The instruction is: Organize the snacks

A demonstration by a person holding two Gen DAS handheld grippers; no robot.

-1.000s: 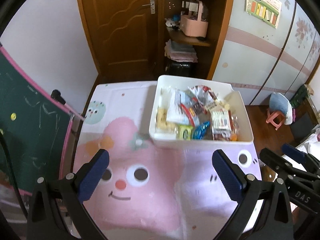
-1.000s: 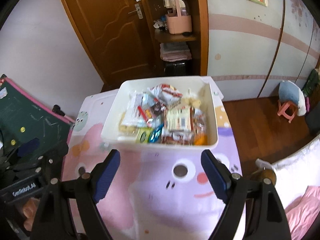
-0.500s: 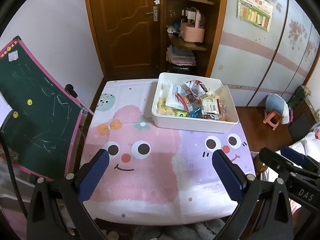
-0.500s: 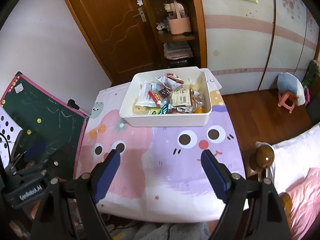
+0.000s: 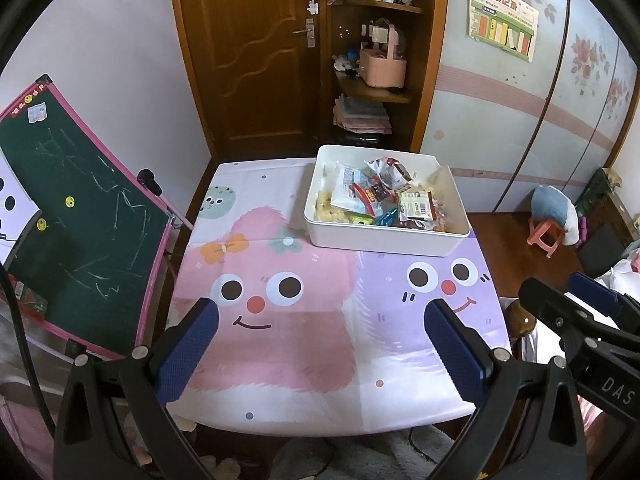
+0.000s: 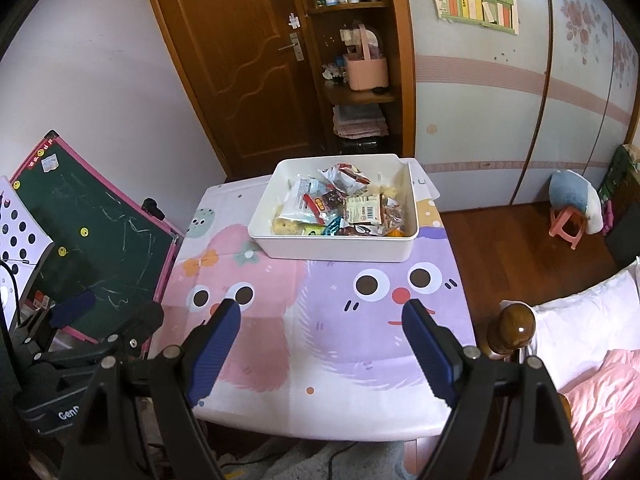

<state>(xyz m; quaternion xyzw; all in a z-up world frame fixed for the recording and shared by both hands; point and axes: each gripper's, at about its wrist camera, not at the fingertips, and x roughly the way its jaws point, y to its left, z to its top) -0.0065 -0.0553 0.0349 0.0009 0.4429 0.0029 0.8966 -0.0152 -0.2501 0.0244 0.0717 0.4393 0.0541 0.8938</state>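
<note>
Left wrist view: left gripper (image 5: 320,320) has its jaws spread wide, nothing between them, blue pads over the near part of the bench (image 5: 280,360), which is covered by a cartoon-face cloth. White bin (image 5: 384,236) sits well ahead of the jaws, slightly toward the right pad's side, at the far end of the bench. Snack packets (image 5: 376,200) are piled inside it, filling most of the bin. Right gripper (image 5: 580,312) shows at the right edge, beside the bench. Green chalkboard (image 5: 80,216) leans off to the left of the jaws. Brown door (image 5: 248,60) and a shelf with a pink basket (image 5: 382,68) stand beyond the bin.

Right wrist view: right gripper (image 6: 322,322) jaws also wide apart and empty, hovering over the near bench (image 6: 340,380). Bin (image 6: 336,246) straight ahead of the jaws, well apart from them, packets (image 6: 340,204) heaped inside. Left gripper (image 6: 100,320) visible at lower left by the chalkboard (image 6: 92,236). Bedpost knob (image 6: 516,326) and pink bedding (image 6: 600,392) just right of the right pad.
</note>
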